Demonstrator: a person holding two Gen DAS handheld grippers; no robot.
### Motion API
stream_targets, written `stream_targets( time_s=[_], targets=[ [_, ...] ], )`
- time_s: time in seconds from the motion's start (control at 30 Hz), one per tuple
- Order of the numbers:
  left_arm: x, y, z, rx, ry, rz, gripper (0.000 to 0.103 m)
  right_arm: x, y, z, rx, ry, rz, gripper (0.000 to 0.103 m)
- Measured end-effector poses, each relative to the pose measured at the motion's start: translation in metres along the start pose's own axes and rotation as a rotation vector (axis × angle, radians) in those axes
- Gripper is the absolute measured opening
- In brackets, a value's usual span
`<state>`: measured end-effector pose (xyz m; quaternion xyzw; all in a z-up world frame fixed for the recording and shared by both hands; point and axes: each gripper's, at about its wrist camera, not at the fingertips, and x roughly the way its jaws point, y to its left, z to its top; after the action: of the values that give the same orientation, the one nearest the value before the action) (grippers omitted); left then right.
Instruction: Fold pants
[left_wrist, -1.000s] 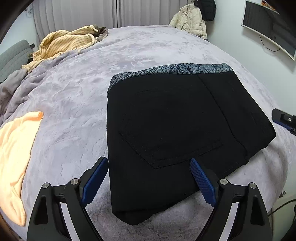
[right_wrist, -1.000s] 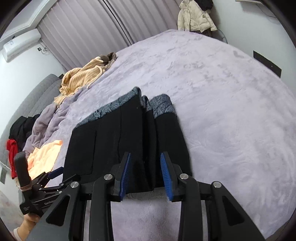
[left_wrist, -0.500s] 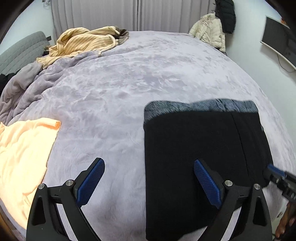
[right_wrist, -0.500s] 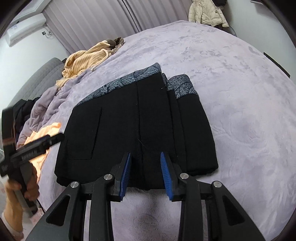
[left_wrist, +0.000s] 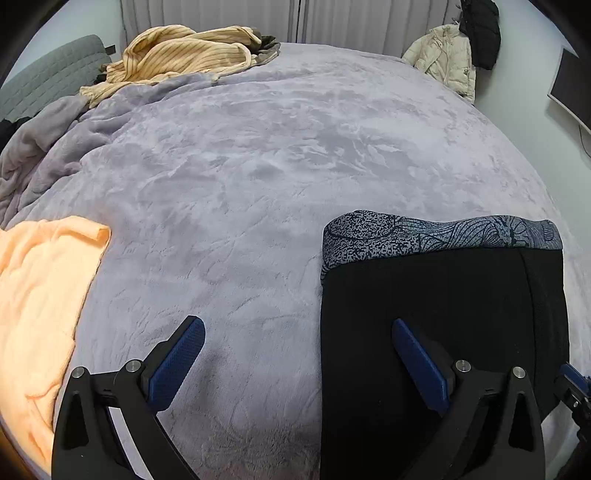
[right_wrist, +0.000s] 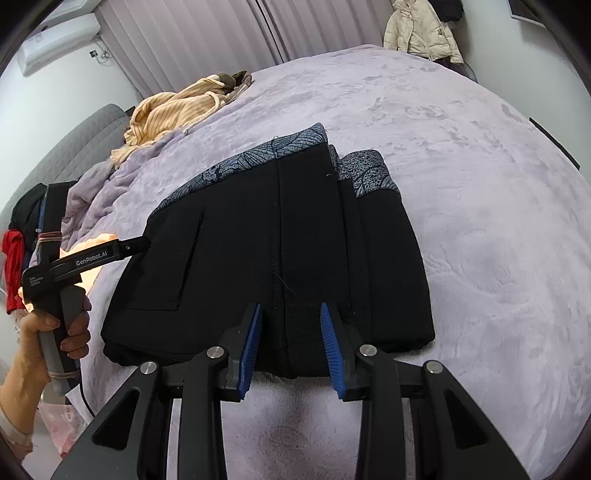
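Observation:
The black pants (right_wrist: 280, 254) with a grey patterned waistband (right_wrist: 255, 157) lie folded into a compact rectangle on the lilac bed cover. In the left wrist view they fill the lower right (left_wrist: 443, 314). My left gripper (left_wrist: 295, 350) is open wide and empty, its right finger over the pants' left part; it also shows at the left of the right wrist view (right_wrist: 92, 258). My right gripper (right_wrist: 290, 343) is open and empty, hovering at the pants' near edge.
A peach garment (left_wrist: 37, 295) lies at the left. A striped yellow garment (left_wrist: 184, 55) lies at the far end of the bed. A cream jacket (left_wrist: 443, 59) hangs by the far right wall. Bed cover (left_wrist: 277, 166) stretches beyond the pants.
The left gripper has pulled back and swung left, so the pants sit further right and lower in its view. The right gripper has drawn back slightly from the pants. Both stay open.

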<state>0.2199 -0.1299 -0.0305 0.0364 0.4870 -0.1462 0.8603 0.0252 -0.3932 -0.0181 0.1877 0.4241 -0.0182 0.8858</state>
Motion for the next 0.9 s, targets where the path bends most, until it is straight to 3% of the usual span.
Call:
stream_targets(
  time_s=[0.5, 0.67, 0.83, 0.9],
  targets=[
    [-0.011, 0.000, -0.007, 0.036, 0.003, 0.009, 0.102, 0.000, 0.002, 0.001, 0.004, -0.005, -0.018, 0.036],
    [-0.015, 0.002, -0.010, 0.041, 0.030, -0.054, 0.102, 0.000, 0.001, 0.001, 0.009, -0.009, -0.011, 0.037],
    [-0.017, 0.010, -0.020, 0.038, 0.077, -0.179, 0.102, -0.010, -0.006, 0.005, 0.025, -0.014, 0.051, 0.047],
    [-0.019, 0.011, -0.024, 0.046, 0.084, -0.200, 0.102, -0.018, -0.013, 0.006, 0.043, -0.025, 0.063, 0.061]
  ],
)
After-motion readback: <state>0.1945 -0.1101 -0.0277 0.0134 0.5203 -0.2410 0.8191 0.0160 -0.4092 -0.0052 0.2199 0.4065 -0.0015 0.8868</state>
